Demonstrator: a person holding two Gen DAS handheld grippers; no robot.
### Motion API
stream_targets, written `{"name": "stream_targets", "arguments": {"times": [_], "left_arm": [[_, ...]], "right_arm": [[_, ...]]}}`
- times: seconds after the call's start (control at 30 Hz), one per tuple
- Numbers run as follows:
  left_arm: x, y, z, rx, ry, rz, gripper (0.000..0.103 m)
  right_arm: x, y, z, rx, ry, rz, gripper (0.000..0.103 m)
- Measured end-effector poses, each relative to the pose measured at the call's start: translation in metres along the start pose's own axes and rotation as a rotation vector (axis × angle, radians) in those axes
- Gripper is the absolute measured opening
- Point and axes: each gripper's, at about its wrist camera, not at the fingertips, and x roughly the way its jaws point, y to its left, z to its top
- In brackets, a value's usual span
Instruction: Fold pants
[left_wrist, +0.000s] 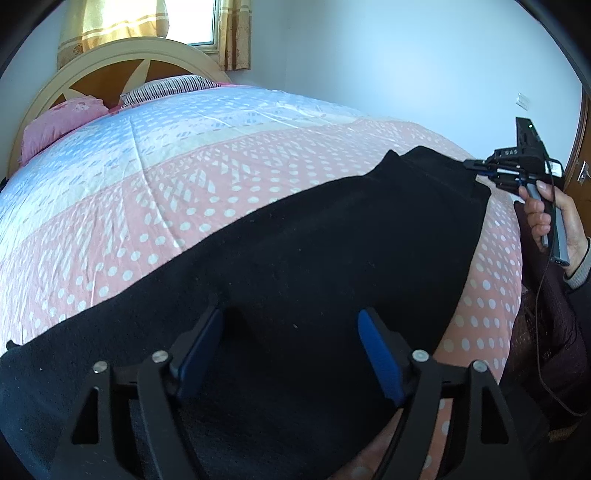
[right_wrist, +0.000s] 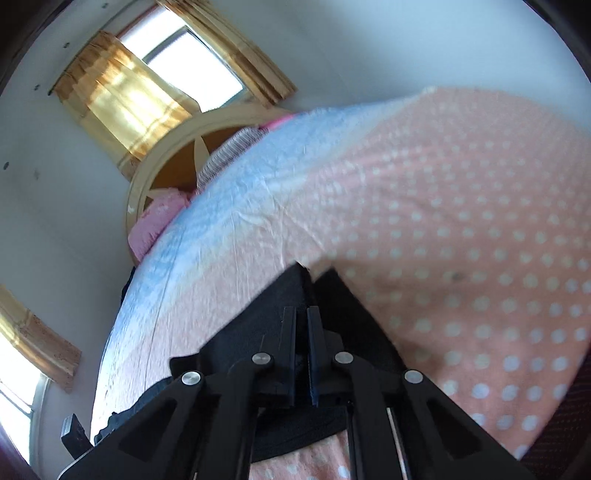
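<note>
Black pants (left_wrist: 295, 240) lie spread across the pink dotted bed cover (left_wrist: 166, 206), reaching from the lower left to the right. My left gripper (left_wrist: 291, 314) hovers open just over the near part of the pants, and nothing sits between its blue pads. My right gripper (left_wrist: 467, 165), held by a hand (left_wrist: 550, 218), is at the far right corner of the pants. In the right wrist view its jaws (right_wrist: 304, 310) are pinched together on the black fabric (right_wrist: 288, 291) at that edge.
A pink pillow (left_wrist: 55, 125) and a striped pillow (left_wrist: 166, 88) rest against the round headboard (left_wrist: 110, 62). Curtained windows (right_wrist: 155, 74) are behind the bed. A wooden door (left_wrist: 581, 147) stands at the right. A dark sleeve (left_wrist: 554, 314) hangs by the bed's right edge.
</note>
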Motion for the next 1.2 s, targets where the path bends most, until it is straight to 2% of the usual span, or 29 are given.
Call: {"name": "stream_targets", "arguments": {"times": [0.1,0.23,0.47,0.53,0.6,0.7,0.8,0.83,0.9,0.97,1.03,1.1,1.13,1.2], "left_arm": [[0.000,0.001,-0.001,0.001,-0.001,-0.004,0.081],[0.008,-0.001,0.004,0.003,0.006,-0.009,0.084],[0.009,-0.002,0.004,0.005,0.011,-0.019,0.087],[0.009,-0.001,0.004,0.003,0.011,-0.021,0.087],[0.010,-0.001,0.004,0.003,0.011,-0.021,0.088],[0.008,-0.002,0.003,0.003,0.003,-0.018,0.088],[-0.002,-0.002,0.002,-0.010,-0.034,0.011,0.088],[-0.006,0.000,0.001,-0.022,-0.051,0.017,0.088],[-0.016,0.005,-0.001,-0.043,-0.082,0.041,0.088],[-0.023,0.012,-0.005,-0.056,-0.101,0.069,0.088],[-0.024,0.019,-0.009,-0.067,-0.089,0.111,0.089],[-0.018,0.026,-0.014,-0.085,-0.031,0.123,0.089],[-0.015,0.030,-0.016,-0.102,0.000,0.126,0.089],[-0.017,0.033,-0.018,-0.114,0.000,0.120,0.089]], "right_arm": [[-0.017,-0.006,0.000,-0.017,-0.034,-0.041,0.005],[-0.010,-0.030,-0.012,0.016,0.015,-0.099,0.005],[0.004,-0.042,-0.021,0.044,0.058,-0.105,0.006],[0.005,-0.045,-0.021,0.052,0.063,-0.111,0.009],[-0.001,-0.048,-0.022,0.072,0.050,-0.134,0.020],[-0.022,-0.033,-0.017,0.011,-0.020,-0.190,0.020],[-0.030,-0.004,-0.011,-0.080,-0.054,-0.166,0.020],[-0.026,0.010,-0.010,-0.124,-0.045,-0.149,0.022],[-0.011,0.034,-0.012,-0.196,0.006,-0.076,0.034],[0.007,0.048,-0.019,-0.226,0.060,-0.027,0.037],[0.024,0.055,-0.031,-0.258,0.122,-0.047,0.037],[0.045,0.055,-0.048,-0.282,0.221,-0.111,0.037],[0.046,0.054,-0.055,-0.304,0.216,-0.135,0.037],[0.039,0.064,-0.061,-0.355,0.194,-0.180,0.037]]}}
